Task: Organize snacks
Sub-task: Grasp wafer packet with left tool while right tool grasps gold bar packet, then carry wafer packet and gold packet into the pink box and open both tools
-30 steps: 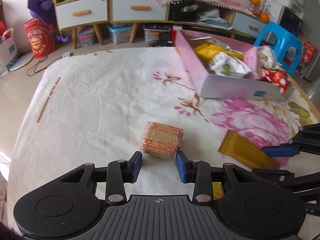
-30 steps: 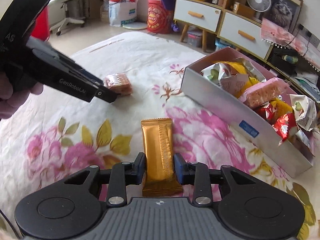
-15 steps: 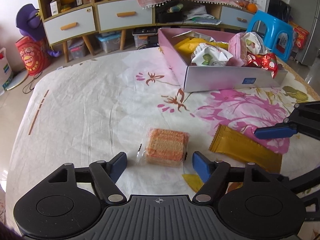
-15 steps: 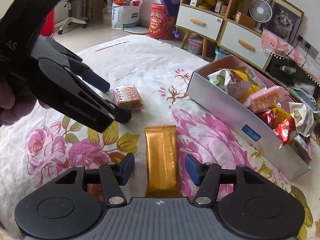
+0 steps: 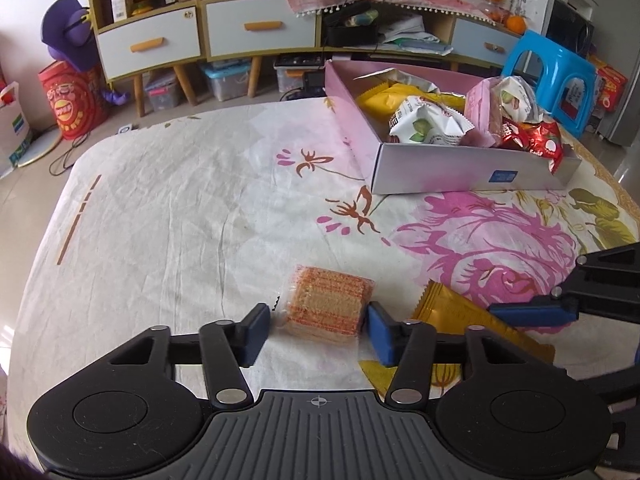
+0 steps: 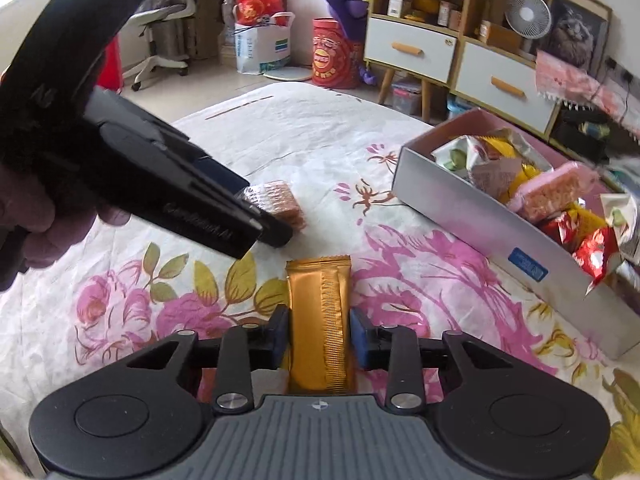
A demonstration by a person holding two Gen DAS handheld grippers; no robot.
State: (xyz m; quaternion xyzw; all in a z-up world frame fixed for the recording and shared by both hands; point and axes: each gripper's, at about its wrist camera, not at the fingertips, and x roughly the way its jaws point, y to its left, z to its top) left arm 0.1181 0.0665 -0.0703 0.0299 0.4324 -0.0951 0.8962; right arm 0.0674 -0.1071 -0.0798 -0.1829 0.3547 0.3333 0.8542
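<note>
A clear-wrapped orange wafer pack (image 5: 326, 304) lies on the floral sheet. My left gripper (image 5: 318, 328) has it between its blue pads, jaws closing, pads against the wrapper's sides. The right wrist view shows the same wafer pack (image 6: 276, 196) partly behind the left gripper (image 6: 260, 208), which a hand holds. My right gripper (image 6: 319, 336) is closing on a gold snack bar (image 6: 320, 304), pads touching both long edges. That gold bar (image 5: 452, 316) also lies right of the wafers. The pink and grey box (image 5: 440, 168) (image 6: 460, 216) stands beyond, holding several snack packets.
A cabinet with white drawers (image 5: 256, 28) stands behind the surface, a blue stool (image 5: 548, 68) at the far right, a red tin (image 5: 72, 104) on the floor at left. The sheet's left half (image 5: 160, 220) is bare cloth.
Both grippers opened wide half a second ago and have closed in again. The wafer pack now sits between the left pads instead of ahead of them. The gold bar stays between the right pads.
</note>
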